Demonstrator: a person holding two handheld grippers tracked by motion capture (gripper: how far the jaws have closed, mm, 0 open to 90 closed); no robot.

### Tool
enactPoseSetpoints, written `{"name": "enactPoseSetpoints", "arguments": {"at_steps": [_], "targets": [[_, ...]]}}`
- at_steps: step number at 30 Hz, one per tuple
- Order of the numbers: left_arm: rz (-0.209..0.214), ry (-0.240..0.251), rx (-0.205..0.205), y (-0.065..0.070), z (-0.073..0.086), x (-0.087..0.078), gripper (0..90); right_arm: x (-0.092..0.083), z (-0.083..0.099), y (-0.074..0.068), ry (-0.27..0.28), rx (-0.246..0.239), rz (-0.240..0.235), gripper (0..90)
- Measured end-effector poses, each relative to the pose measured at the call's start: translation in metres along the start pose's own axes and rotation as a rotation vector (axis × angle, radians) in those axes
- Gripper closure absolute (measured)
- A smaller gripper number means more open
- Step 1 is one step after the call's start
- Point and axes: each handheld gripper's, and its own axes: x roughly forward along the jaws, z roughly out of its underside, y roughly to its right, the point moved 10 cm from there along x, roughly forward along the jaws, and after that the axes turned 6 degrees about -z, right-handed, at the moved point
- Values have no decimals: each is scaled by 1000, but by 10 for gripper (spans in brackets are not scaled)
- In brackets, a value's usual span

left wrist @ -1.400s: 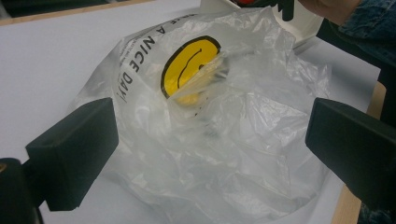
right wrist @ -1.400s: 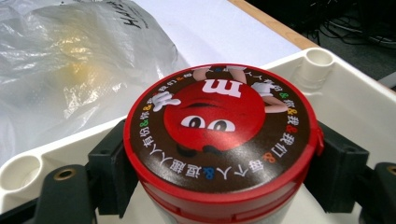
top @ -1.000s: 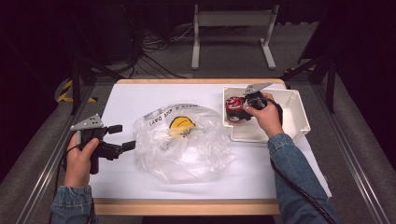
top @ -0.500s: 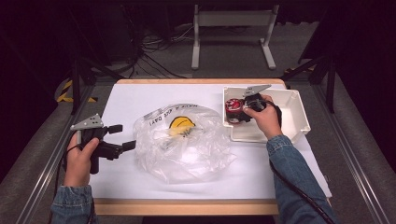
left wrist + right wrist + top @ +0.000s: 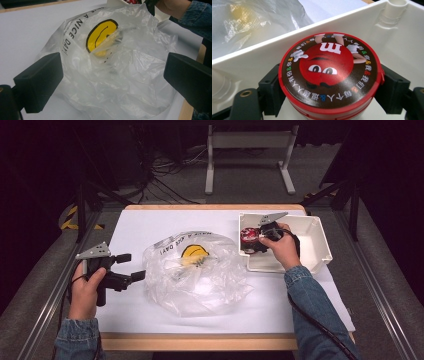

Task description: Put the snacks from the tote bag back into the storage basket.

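A clear plastic bag (image 5: pixel 197 272) with a yellow smiley face (image 5: pixel 100 35) lies crumpled in the middle of the white table (image 5: pixel 150 220). My left gripper (image 5: pixel 132 267) stands open at the bag's left edge, its black jaws spread wide on either side of the bag (image 5: pixel 117 75) without touching it. Inside the white bin (image 5: pixel 312 242) at the right, my right gripper (image 5: pixel 252 240) is shut on a round red candy tin (image 5: pixel 329 72), both jaws pressed against the tin's sides. The tin (image 5: pixel 248 236) sits at the bin's left end, near the wall.
The bin's white wall (image 5: pixel 262 60) stands between the tin and the bag. A moulded post (image 5: pixel 395 7) marks the bin's corner. Beyond the table's far edge stand a white frame (image 5: pixel 247 155) and cables (image 5: pixel 165 165) on the floor.
My right gripper and the tin have shifted slightly within the bin's left end. The left gripper and the bag have stayed still.
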Motion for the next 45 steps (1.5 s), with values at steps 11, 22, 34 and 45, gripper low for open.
{"name": "enactPoseSetpoints", "arguments": {"at_steps": [11, 22, 34, 45], "targets": [[6, -7, -4, 0, 1, 1, 34, -2, 4, 1, -22, 6, 7, 169], [-4, -10, -7, 0, 2, 0, 33, -27, -17, -5, -3, -10, 66, 66], [-4, -25, 20, 9, 2, -4, 33, -91, -36, -49, 92, -6, 1, 72], [-2, -42, 32, 15, 10, -7, 31, -140, -18, -82, 193, 12, -35, 23]]}}
